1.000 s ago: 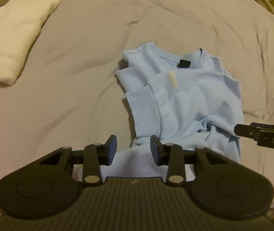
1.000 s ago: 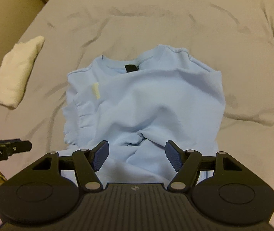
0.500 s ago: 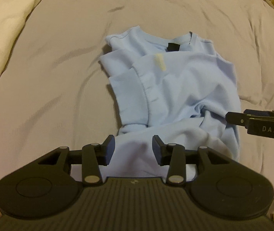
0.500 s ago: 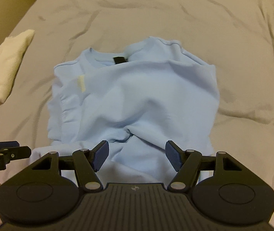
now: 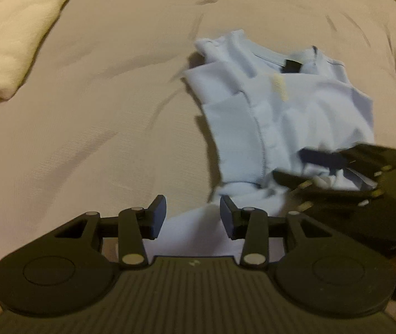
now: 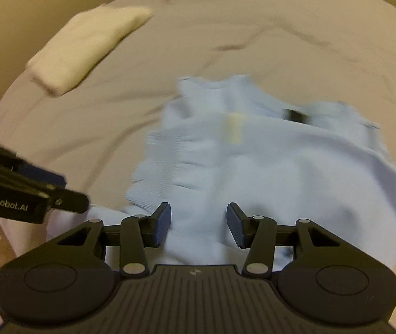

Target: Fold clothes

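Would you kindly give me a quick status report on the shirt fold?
Left gripper open, right gripper open, both over the near hem. Light blue shirt partly folded on the bedsheet. White towel off left, not obstructing.

Pale blue shirt (image 5: 295, 117) on grey bedsheet (image 5: 109, 128).
Shirt plain, black neck label (image 5: 291, 66), cream tag (image 5: 280, 90); white folded towel (image 5: 17, 33); black grippers, pads (image 6: 162, 224) probably dark blue, blurry.

We are looking forward and down along each gripper's fingers, low over the bed (image 5: 92, 128). Both views are sharing the shirt (image 5: 295, 117) (image 6: 281, 172), the towel (image 5: 17, 36) (image 6: 86, 47), and each other's gripper.
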### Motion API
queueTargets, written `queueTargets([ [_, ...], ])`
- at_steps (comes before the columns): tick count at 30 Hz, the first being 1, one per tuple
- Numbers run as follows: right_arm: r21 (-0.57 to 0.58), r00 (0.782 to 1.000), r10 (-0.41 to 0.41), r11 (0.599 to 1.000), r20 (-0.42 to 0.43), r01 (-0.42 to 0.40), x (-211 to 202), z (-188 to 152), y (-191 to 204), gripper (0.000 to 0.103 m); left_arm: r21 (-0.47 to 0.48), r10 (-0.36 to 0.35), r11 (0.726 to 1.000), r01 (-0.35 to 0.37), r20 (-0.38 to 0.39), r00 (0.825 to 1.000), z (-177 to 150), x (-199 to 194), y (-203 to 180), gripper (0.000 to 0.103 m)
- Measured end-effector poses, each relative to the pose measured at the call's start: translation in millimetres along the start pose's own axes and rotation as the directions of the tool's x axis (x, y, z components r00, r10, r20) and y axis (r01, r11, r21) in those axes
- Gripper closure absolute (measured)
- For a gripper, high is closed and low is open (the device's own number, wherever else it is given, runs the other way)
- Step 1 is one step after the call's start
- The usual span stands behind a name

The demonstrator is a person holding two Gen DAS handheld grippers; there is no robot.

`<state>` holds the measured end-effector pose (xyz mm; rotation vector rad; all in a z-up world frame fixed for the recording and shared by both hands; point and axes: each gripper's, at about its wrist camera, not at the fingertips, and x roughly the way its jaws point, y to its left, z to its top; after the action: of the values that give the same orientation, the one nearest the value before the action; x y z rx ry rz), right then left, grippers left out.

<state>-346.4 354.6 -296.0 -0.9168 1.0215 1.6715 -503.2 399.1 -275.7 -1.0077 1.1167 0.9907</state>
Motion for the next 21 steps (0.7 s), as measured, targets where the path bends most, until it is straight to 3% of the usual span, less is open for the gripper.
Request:
queueTargets([
  [2,-0.035,1.0,0.025,0.999,-0.019,-0.026,17,3,10,0.055,-0.002,0.006,1.0,-0.006,-0.005,1.0,3,2,1,0.066],
  [4,-0.065,1.0,-0.012,0.998,-0.025,0.01,26,3,13,0.075,0.001,0.006,1.0,-0.006,-0.01,1.0,5,5,1,0.065],
  [5,-0.054,1.0,-0.007,0.999,-0.024,0.006,26,3,9,0.079,0.002,0.003,1.0,-0.003,-0.013,1.0,6,6,0,0.065],
  [7,0.04,0.998,0.06,0.997,0.016,-0.061,8,1,-9,0.1,0.005,-0.006,1.0,0.006,-0.017,1.0,10,7,-2,0.065],
  [9,0.111,0.995,0.059,0.991,0.086,-0.069,-23,-7,-28,0.1,0.009,-0.019,1.0,0.019,-0.02,1.0,14,9,-4,0.065],
  [12,0.285,0.985,-0.047,0.959,0.167,-0.003,-79,-38,-71,0.1,0.029,-0.025,0.999,0.025,-0.02,0.999,24,12,-8,0.065],
  [14,0.449,0.97,-0.159,0.891,0.184,0.061,-117,-68,-107,0.1,0.04,-0.039,0.998,0.039,-0.014,0.999,31,15,-10,0.065],
  [16,0.589,0.937,-0.32,0.787,0.138,0.182,-151,-104,-143,0.1,0.046,-0.056,0.997,0.057,-0.011,0.998,39,18,-14,0.065],
  [18,0.693,0.88,-0.473,0.651,0.05,0.31,-180,-139,-176,0.1,0.045,-0.078,0.996,0.078,-0.011,0.997,47,23,-19,0.063],
  [20,0.736,0.794,-0.601,0.496,-0.092,0.461,-197,-170,-205,0.1,0.045,-0.099,0.994,0.1,-0.011,0.995,56,28,-24,0.063],
  [21,0.751,0.765,-0.623,0.425,-0.162,0.505,-202,-184,-218,0.099,0.057,-0.107,0.993,0.107,-0.01,0.994,61,30,-30,0.063],
])
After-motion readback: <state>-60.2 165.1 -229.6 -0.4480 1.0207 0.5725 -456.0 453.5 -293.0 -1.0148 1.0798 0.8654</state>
